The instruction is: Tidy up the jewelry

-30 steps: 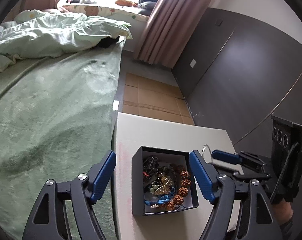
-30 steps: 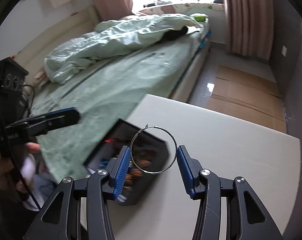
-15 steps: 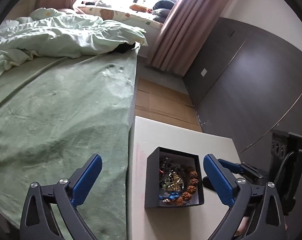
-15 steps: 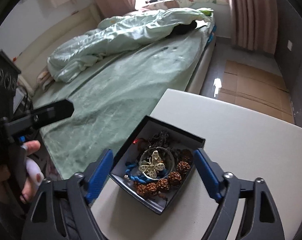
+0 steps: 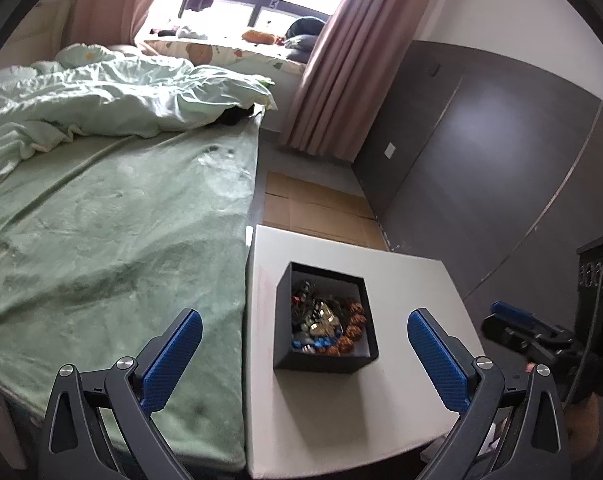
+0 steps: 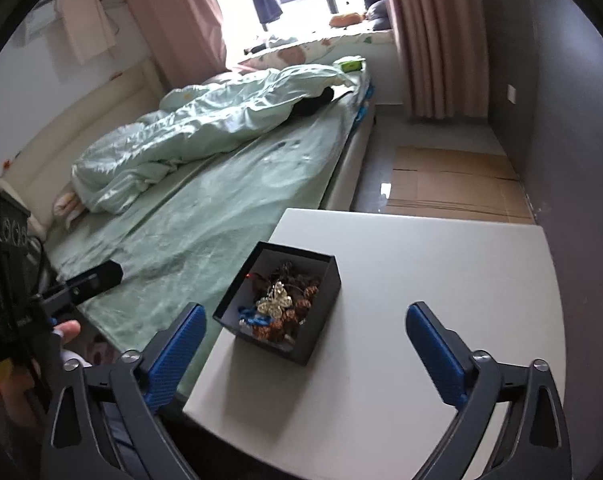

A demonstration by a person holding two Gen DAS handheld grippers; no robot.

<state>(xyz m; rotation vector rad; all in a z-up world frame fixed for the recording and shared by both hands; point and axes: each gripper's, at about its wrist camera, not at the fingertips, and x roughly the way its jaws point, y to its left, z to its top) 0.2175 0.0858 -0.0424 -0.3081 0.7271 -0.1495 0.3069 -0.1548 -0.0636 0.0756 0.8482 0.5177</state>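
On the white table (image 6: 441, 280) beside the bed (image 5: 113, 240), the black box (image 6: 321, 320) is sitting with the jewelry (image 6: 277, 304) piled inside it: a butterfly piece, brown beads and a blue chain are showing. No loose item is lying on the tabletop in either view. The left gripper (image 5: 301, 348) is hanging with its jaws spread wide and nothing between them; the right gripper (image 6: 301, 340), whose jaws have just been opening, is likewise holding nothing and is standing clear of the box. Judging by this, the gathering is looking complete; whether a lid or further sorting is remaining cannot be told.
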